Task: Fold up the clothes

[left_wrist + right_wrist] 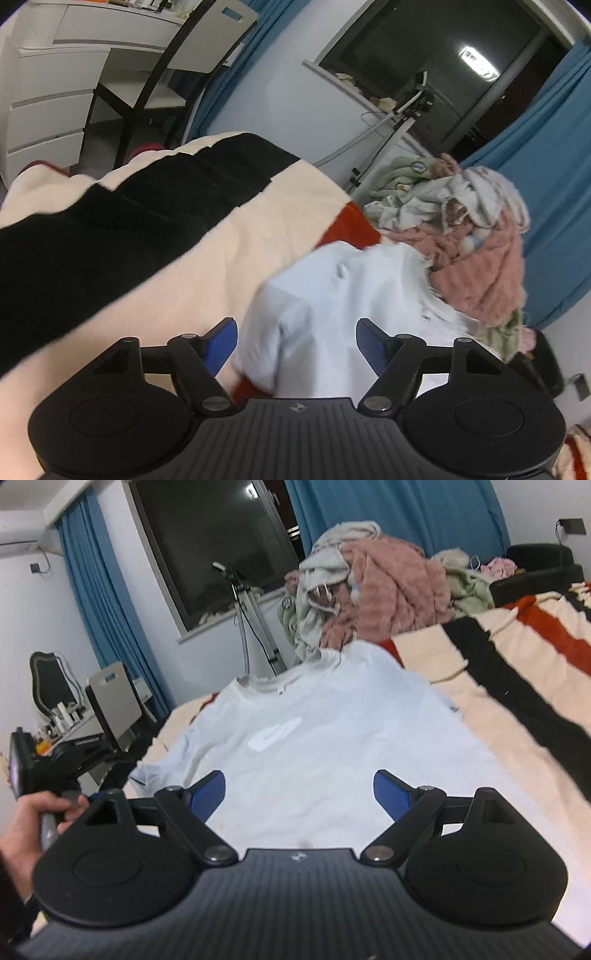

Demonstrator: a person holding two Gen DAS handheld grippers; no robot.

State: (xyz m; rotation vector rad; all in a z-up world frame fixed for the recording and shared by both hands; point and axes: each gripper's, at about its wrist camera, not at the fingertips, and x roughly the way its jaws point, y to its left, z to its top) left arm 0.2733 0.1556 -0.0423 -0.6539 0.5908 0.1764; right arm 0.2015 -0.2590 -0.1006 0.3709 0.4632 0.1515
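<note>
A white T-shirt (317,738) lies spread flat on the striped blanket (517,686), collar toward the far end. My right gripper (299,794) is open and empty, held just above the shirt's lower part. My left gripper (297,339) is open and empty above the shirt's sleeve (332,306). The left gripper (74,753) and the hand holding it show at the left edge of the right wrist view, beside the shirt's sleeve.
A pile of unfolded clothes (376,583) in pink, grey and green lies at the far end of the bed; it also shows in the left wrist view (472,236). A tripod (251,627), window (214,546), blue curtains, chair (166,74) and white drawers (48,114) stand beyond the bed.
</note>
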